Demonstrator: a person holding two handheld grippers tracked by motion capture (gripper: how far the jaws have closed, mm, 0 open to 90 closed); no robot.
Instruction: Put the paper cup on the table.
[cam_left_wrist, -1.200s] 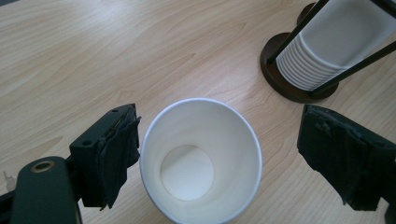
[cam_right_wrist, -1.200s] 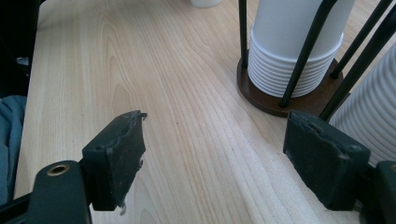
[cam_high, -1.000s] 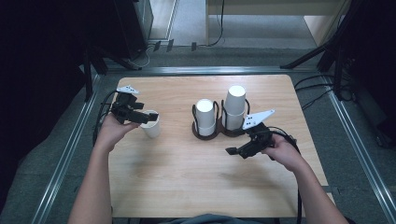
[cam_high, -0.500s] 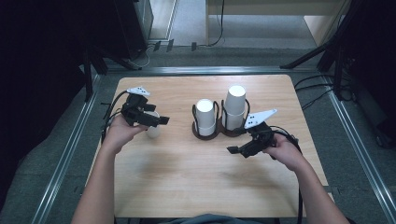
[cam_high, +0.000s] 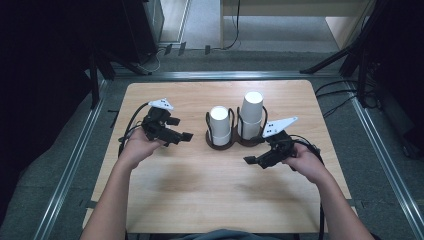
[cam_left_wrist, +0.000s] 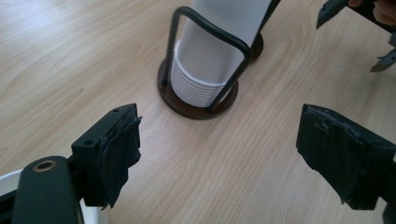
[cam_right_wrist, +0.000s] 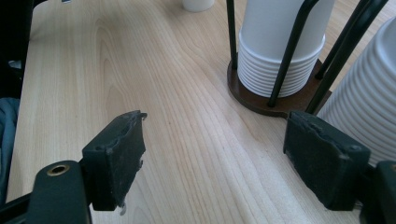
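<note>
A dark wire cup holder (cam_high: 220, 145) stands mid-table with two stacks of white paper cups: a shorter left stack (cam_high: 219, 125) and a taller right stack (cam_high: 251, 112). My left gripper (cam_high: 186, 136) hovers just left of the holder, open and empty, and faces the shorter stack (cam_left_wrist: 210, 60). A white cup rim (cam_left_wrist: 9, 179) shows beneath its left jaw. My right gripper (cam_high: 250, 160) sits in front of the holder's right side, open and empty, with the shorter stack (cam_right_wrist: 280, 42) ahead and the taller stack (cam_right_wrist: 369, 102) at its right. A single white cup (cam_right_wrist: 198, 4) stands farther off.
The wooden table (cam_high: 200, 200) has a bare stretch in front of the holder and between the two hands. Metal rails (cam_high: 75, 165) run along both sides of the table. Cables (cam_high: 130, 120) trail from each gripper.
My left gripper has moved right from the single cup toward the holder, with its jaws open. The right gripper has barely shifted.
</note>
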